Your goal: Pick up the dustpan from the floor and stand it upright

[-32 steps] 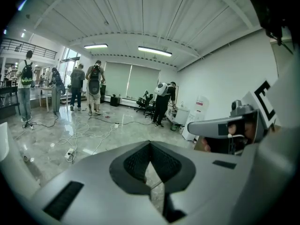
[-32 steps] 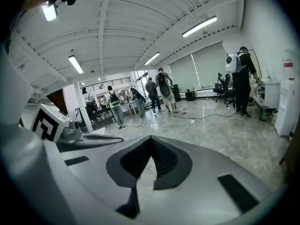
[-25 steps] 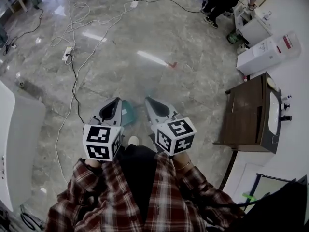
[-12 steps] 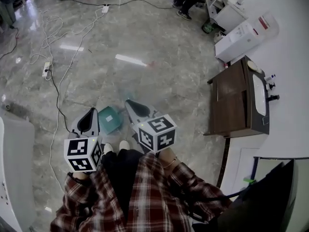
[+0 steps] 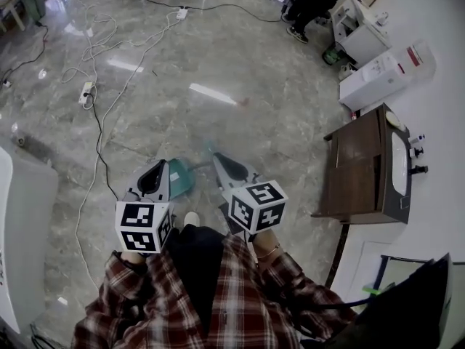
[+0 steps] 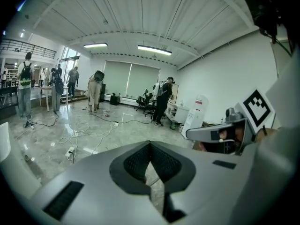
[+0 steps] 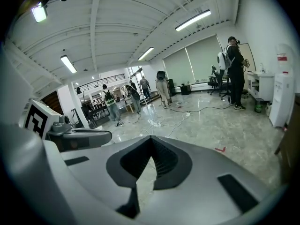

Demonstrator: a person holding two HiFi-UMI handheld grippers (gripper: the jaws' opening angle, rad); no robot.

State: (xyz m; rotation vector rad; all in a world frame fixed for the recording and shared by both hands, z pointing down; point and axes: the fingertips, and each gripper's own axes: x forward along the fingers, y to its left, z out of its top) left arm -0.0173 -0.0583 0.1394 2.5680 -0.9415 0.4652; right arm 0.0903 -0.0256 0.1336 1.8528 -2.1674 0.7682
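A teal dustpan lies flat on the grey stone floor just ahead of the person's feet. My left gripper hangs over its left side and hides part of it. My right gripper hovers just right of the pan. Both are well above the floor and hold nothing. In the left gripper view the left gripper has its jaws closed tip to tip, with the right gripper showing at the right. The right gripper view shows that gripper shut too. Neither gripper view shows the dustpan.
Cables and a power strip trail over the floor at the left. A dark wooden washstand stands at the right, with white boxes behind it. A white panel is at the left edge. People stand at the far end.
The head view has swung about; both grippers stay shut over the same spot. The dustpan has not moved on the floor.
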